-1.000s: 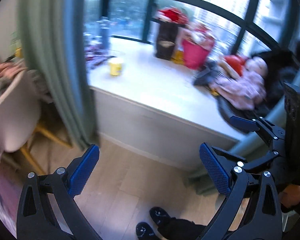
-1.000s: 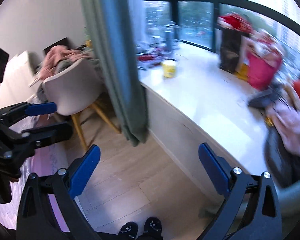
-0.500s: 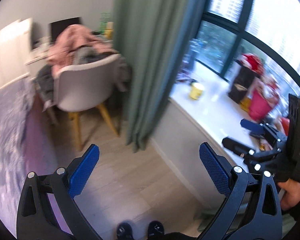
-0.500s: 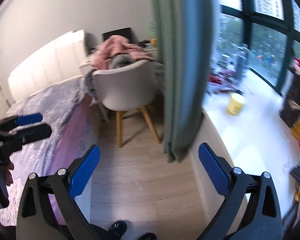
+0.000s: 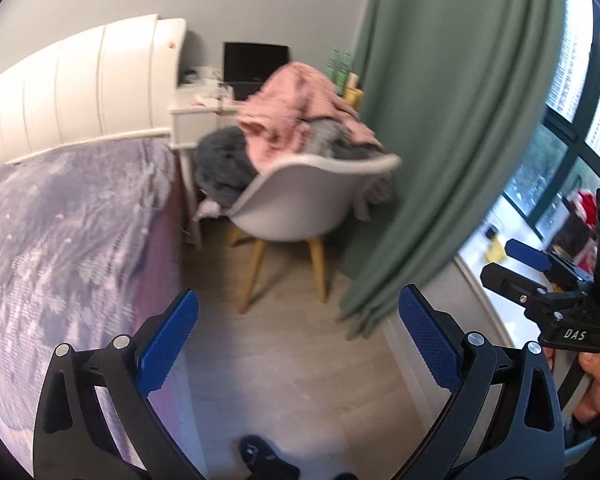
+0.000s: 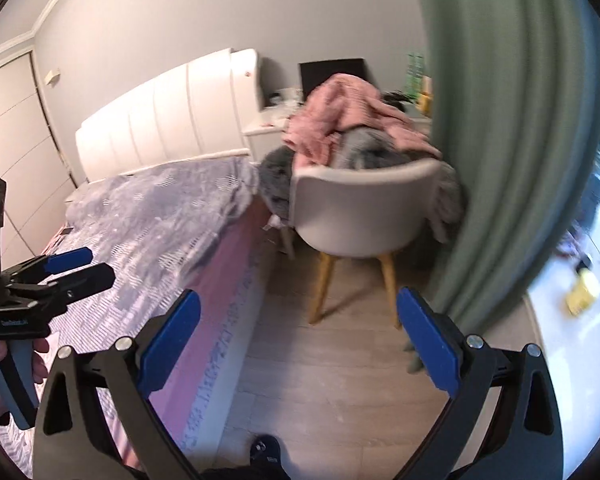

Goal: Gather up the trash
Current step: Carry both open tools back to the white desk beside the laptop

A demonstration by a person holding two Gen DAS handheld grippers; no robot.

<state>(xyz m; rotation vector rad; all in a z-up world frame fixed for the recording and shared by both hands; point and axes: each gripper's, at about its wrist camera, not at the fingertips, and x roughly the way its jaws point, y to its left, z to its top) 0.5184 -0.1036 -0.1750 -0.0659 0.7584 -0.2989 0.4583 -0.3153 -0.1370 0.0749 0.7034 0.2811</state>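
A bedroom, seen from my two hand-held grippers above a wood floor (image 5: 300,364). At far left lies the bed (image 5: 60,240), its lilac patterned cover running back to a white panelled headboard (image 5: 80,84). My left gripper (image 5: 298,344) hangs over the floor beside the bed, blue pads spread wide with nothing between them. Behind it, a white desk (image 5: 198,112) carries a dark screen (image 5: 256,64) and blurred clutter I cannot make out. Centre frame stands a grey shell chair (image 5: 312,200) on wooden legs, heaped with pink clothing (image 5: 296,108) and grey garments. My right gripper (image 6: 298,344) is likewise wide open and empty, held level with the left and pointing at the chair. To the right a green curtain (image 5: 460,120) falls to the floor. Beyond it, the white window ledge (image 6: 560,332) holds a small yellow container (image 6: 582,294). No piece of trash can be picked out for certain.
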